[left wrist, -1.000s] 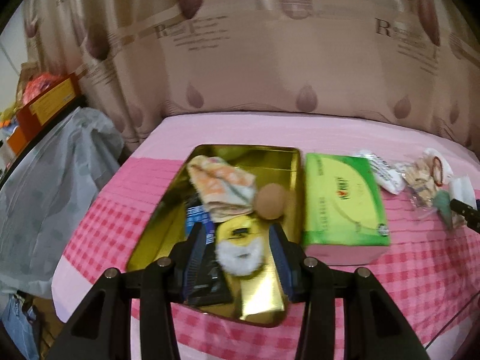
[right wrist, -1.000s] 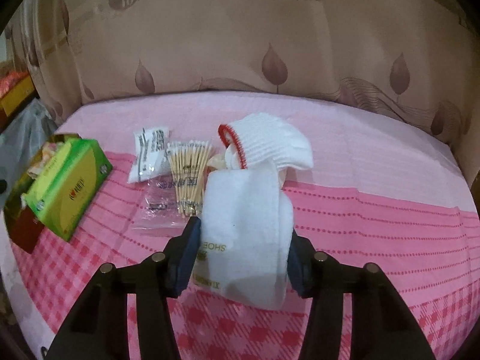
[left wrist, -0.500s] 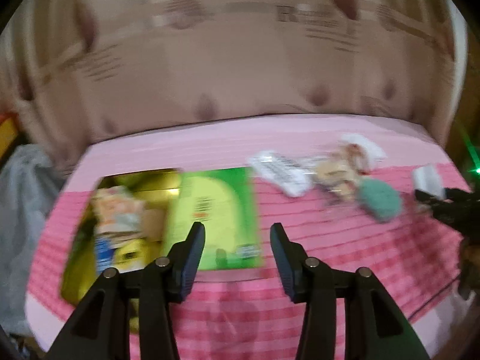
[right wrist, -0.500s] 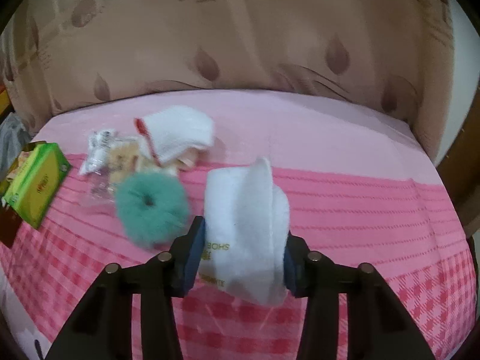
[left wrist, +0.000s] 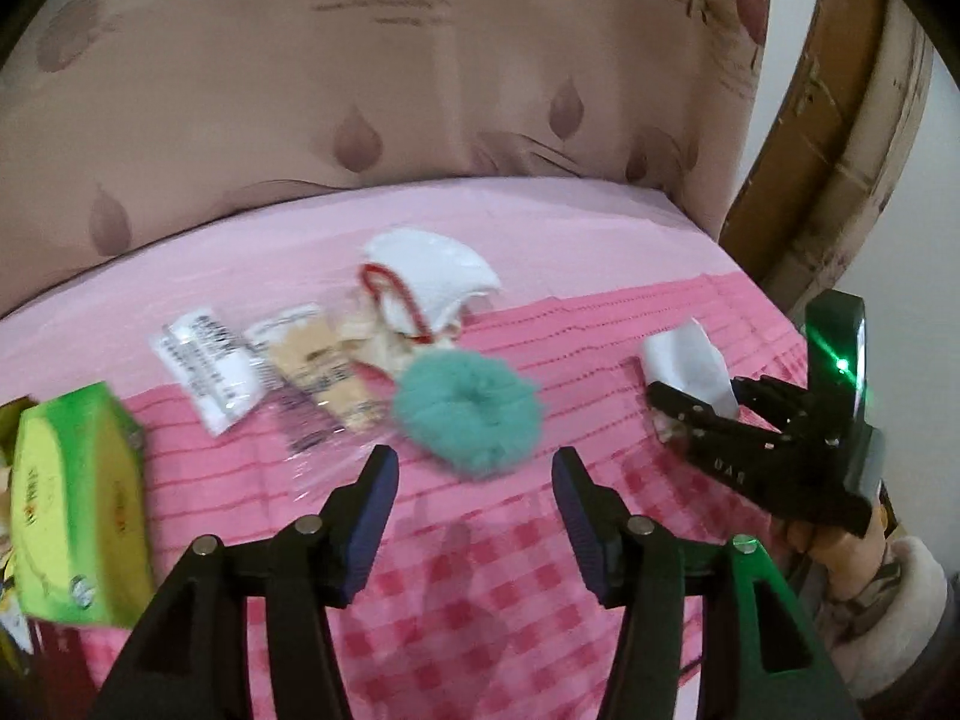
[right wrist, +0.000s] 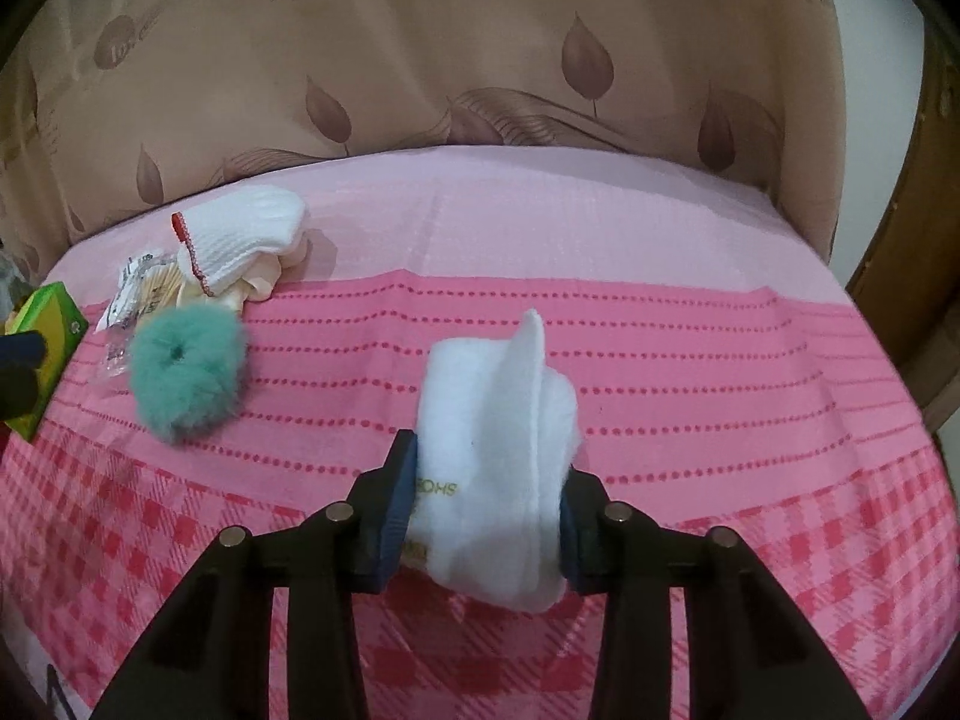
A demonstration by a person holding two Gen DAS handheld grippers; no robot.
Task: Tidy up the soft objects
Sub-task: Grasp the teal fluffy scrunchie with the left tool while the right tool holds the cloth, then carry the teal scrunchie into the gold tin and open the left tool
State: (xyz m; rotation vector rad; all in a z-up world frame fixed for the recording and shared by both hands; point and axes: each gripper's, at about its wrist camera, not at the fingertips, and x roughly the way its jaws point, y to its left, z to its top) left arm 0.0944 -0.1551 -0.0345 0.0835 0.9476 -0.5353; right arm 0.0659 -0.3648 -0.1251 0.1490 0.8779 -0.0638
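Right claw [right wrist: 486,516] is pinching the folded white cloth [right wrist: 498,450], holding it above the pink bedspread [right wrist: 660,360]. Left claw [left wrist: 474,504] is hanging open and empty, the teal scrunchie [left wrist: 468,414] lying just ahead of its tips. Risk: the cloth is sagging out front, so a loose pinch could be letting it slip.

- Scrunchie [left wrist: 468,414] on tablecloth [left wrist: 480,570], just right of swab packet [left wrist: 324,372].
- Glove [left wrist: 432,288] behind both.
- Tissue box [left wrist: 72,516] far left.
- Folded cloth [right wrist: 498,456] well right of scrunchie.
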